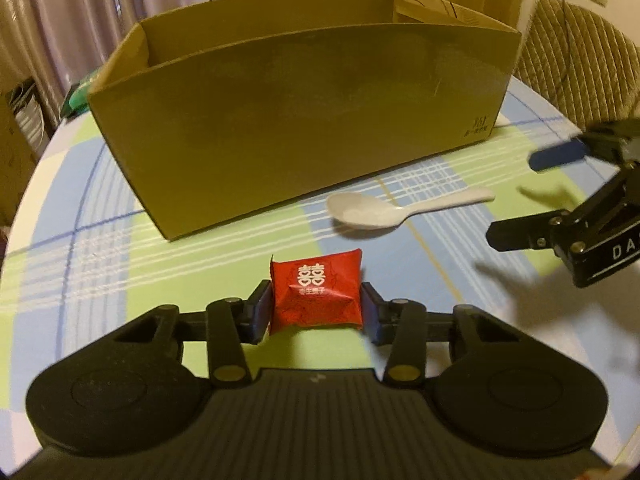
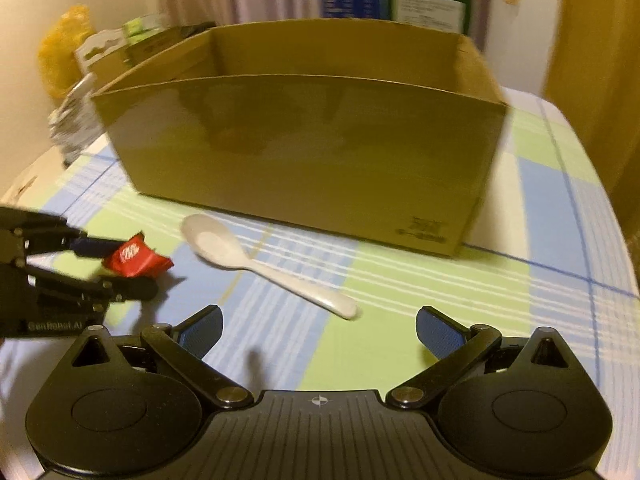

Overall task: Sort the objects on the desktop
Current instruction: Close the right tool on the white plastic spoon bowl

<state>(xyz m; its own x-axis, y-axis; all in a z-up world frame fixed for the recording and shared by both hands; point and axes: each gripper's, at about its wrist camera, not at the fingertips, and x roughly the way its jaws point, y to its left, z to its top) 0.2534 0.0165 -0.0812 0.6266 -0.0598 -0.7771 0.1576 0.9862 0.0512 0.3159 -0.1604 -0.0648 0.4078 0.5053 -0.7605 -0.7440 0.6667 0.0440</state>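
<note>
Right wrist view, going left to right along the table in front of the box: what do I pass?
left gripper shut on the red packet → white spoon → bare checked tablecloth.

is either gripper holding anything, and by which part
The left gripper pinches the red foil candy packet by its two side edges. The right gripper is open and empty.
</note>
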